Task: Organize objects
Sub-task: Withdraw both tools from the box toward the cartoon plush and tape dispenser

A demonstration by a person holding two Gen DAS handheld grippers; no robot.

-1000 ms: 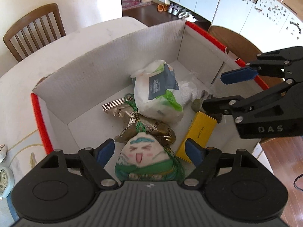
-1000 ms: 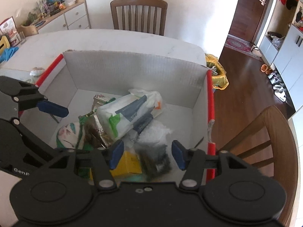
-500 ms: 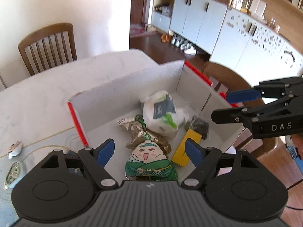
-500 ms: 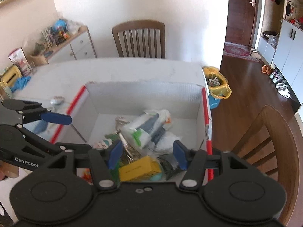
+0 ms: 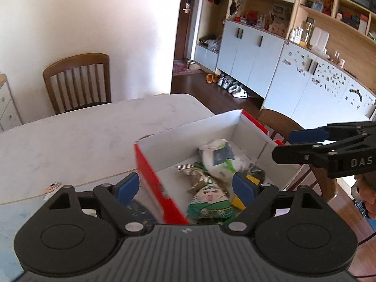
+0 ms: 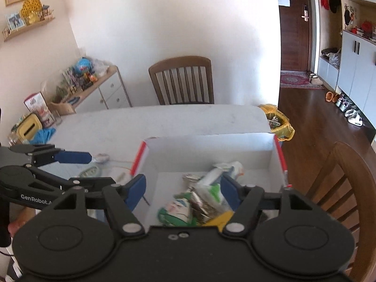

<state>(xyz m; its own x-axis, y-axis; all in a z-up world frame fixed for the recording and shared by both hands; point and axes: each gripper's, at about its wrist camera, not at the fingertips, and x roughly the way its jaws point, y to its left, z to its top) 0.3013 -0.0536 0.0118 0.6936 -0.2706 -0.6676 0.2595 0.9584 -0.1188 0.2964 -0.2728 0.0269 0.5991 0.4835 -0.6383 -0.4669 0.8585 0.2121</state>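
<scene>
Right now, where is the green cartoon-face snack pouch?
In the left wrist view the green cartoon-face snack pouch lies inside the red-edged cardboard box, at its near end, between the red left wall and the yellow carton.

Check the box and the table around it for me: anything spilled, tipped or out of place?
Nothing spilled. The packets in the cardboard box lie in a loose jumble: the green cartoon pouch, white bag and yellow carton overlap. A few small items remain on the table outside it. Both grippers are open and empty.

Yellow box (image 5: pixel 244 196) half hidden behind the left jaws, motion-blurred packets (image 6: pixel 206 202) in the cardboard box (image 6: pixel 211 150)
</scene>
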